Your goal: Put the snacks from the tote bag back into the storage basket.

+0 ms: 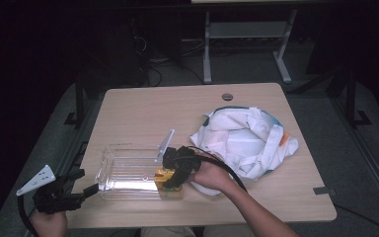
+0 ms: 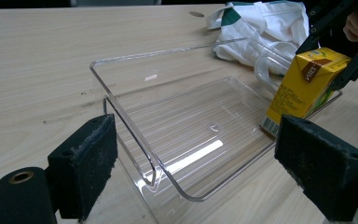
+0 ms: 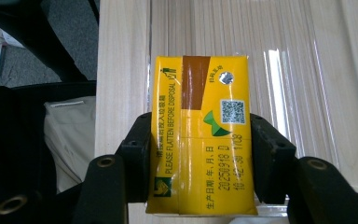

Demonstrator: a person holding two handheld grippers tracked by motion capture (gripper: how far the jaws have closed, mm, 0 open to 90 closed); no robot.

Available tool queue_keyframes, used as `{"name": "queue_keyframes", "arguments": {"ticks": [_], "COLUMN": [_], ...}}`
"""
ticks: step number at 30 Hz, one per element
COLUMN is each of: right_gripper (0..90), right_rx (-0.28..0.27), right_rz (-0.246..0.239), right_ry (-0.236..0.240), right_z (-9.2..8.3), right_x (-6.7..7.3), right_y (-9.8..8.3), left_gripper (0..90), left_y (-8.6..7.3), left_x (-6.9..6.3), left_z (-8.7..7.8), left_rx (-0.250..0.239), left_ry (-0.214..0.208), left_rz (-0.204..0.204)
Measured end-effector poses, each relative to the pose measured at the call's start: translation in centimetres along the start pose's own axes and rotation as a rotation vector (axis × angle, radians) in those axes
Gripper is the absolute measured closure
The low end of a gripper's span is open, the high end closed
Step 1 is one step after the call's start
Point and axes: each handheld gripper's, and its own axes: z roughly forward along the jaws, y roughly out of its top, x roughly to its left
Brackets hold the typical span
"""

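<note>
Carton (image 3: 200, 135): yellow, boxy, glossy, brown stripe and printed text; lower middle of the right gripper view, pinched between the right gripper's (image 3: 200, 163) 2 black foam pads.
Carton place: stands at the tray's (image 2: 121, 100) right end, right of centre in the left gripper view.
Tray: clear ribbed plastic, rectangular, rounded corners, on pale wood table (image 1: 143, 108).
Left gripper (image 2: 196, 163): jaws spread, rough foam pads, just off the tray's near corner, well apart from the carton.
Cloth (image 1: 246, 140): white, crumpled, right of centre in the high view.
</note>
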Motion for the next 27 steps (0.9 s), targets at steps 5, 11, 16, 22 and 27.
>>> {"name": "queue_keyframes", "arguments": {"ticks": [5, 11, 16, 22, 27], "right_gripper": [48.4, 47.9, 47.2, 46.3, 46.1], "right_rx": [0.004, 0.005, 0.004, 0.008, 0.005], "right_rz": [0.009, 0.0, 0.0, 0.0, 0.005], "right_ry": [0.005, 0.003, 0.009, 0.014, 0.016], "right_z": [-0.06, -0.1, -0.1, -0.12, -0.15], "right_x": [0.02, 0.16, 0.32, 0.47, 0.46], "right_y": [-0.19, -0.28, -0.28, -0.27, -0.31], "left_gripper": [12.8, 12.7, 12.8, 12.7, 12.7], "left_y": [0.0, 0.0, 0.0, 0.0, 0.0], "left_x": [-0.01, -0.01, -0.02, -0.03, -0.04], "left_z": [0.01, 0.02, 0.03, 0.06, 0.07], "left_rx": [0.0, 0.002, 0.001, 0.0, 0.001], "left_ry": [0.0, 0.0, 0.0, -0.001, 0.0], "left_rz": [0.001, 0.003, 0.001, 0.001, 0.003]}}
